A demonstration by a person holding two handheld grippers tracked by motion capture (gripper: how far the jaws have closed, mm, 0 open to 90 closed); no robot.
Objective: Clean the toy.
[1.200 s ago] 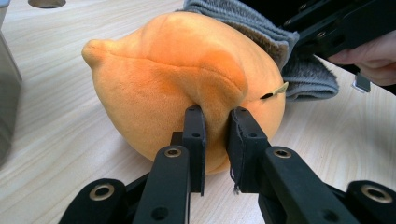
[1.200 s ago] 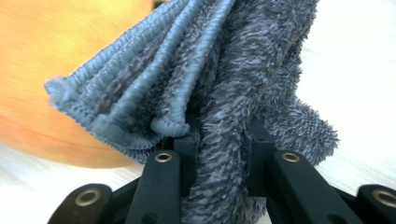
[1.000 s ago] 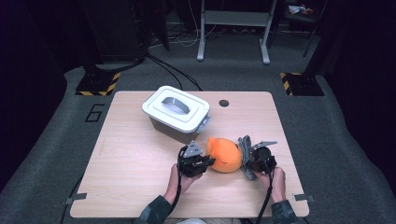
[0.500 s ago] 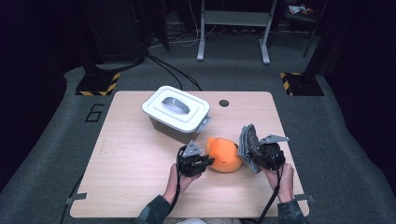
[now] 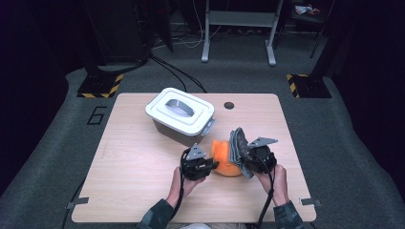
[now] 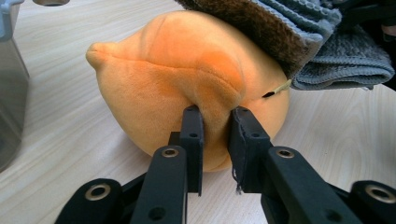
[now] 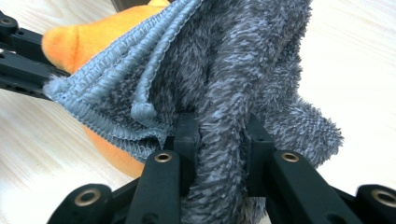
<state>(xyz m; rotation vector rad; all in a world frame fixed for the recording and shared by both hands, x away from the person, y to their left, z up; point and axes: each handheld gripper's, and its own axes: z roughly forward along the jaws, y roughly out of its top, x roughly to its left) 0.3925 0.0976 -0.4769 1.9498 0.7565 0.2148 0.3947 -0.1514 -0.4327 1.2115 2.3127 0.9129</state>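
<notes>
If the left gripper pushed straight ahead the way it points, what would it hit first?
The left gripper already pinches the orange plush toy, so that comes first; behind it, probably the folded grey fleece cloth.

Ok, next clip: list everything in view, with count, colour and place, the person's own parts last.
plush toy: 1, orange, on the table near its front edge, between the two claws
cloth: 1, grey, fluffy, lifted beside the toy
lidded box: 1, white lid, grey body, rear left of the toy
table: 1, light wood
floor marker: 2, yellow and black, behind the table
left claw: 1, black, pinching the toy
right claw: 1, black, clamped on the cloth
</notes>
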